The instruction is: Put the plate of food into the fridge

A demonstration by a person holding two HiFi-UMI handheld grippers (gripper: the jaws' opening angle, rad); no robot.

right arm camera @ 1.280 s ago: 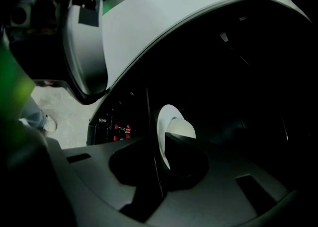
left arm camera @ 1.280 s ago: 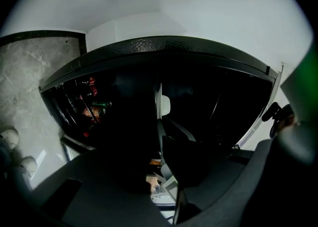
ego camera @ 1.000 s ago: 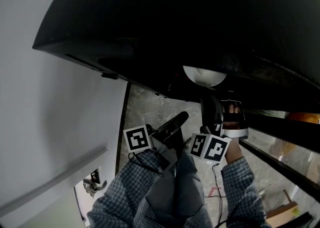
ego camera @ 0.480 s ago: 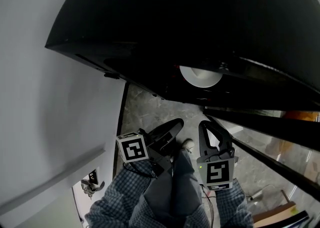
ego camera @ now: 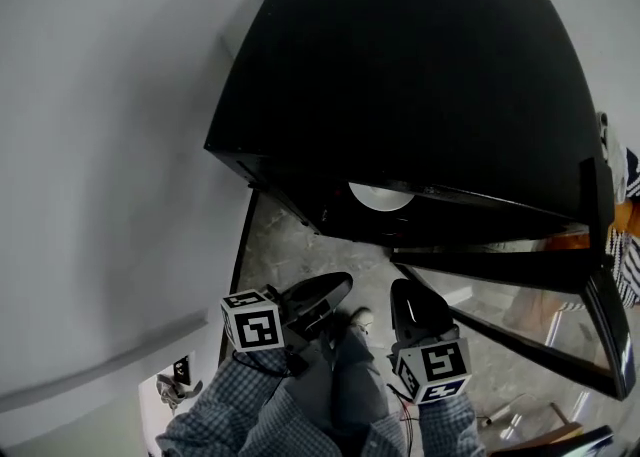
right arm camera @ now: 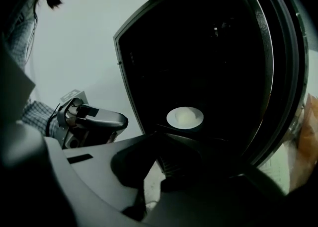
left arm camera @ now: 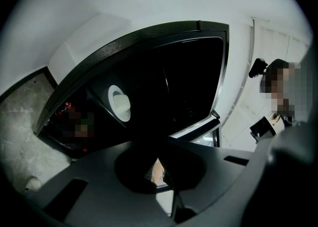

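Note:
A white plate (ego camera: 378,196) with a pale mound of food sits on a shelf inside the dark, open fridge (ego camera: 420,85). The same plate (left arm camera: 120,103) shows in the left gripper view, and the plate (right arm camera: 185,117) shows small and far in the right gripper view. Both grippers hang low in front of the fridge, well short of the plate. My left gripper (ego camera: 335,290) is shut and empty. My right gripper (ego camera: 408,297) beside it is also shut, holding nothing. The left gripper (right arm camera: 99,120) appears at the left of the right gripper view.
The fridge door (ego camera: 520,280) stands open to the right, its shelves jutting out. A white wall (ego camera: 110,145) runs along the left, with a door handle (ego camera: 172,385) low down. Mottled stone floor (ego camera: 275,250) lies below. A person (left arm camera: 280,92) stands off to the side.
The right gripper has drawn back and down out of the fridge, away from the plate. The left gripper has stayed low. The head view has pulled back, showing more of the fridge.

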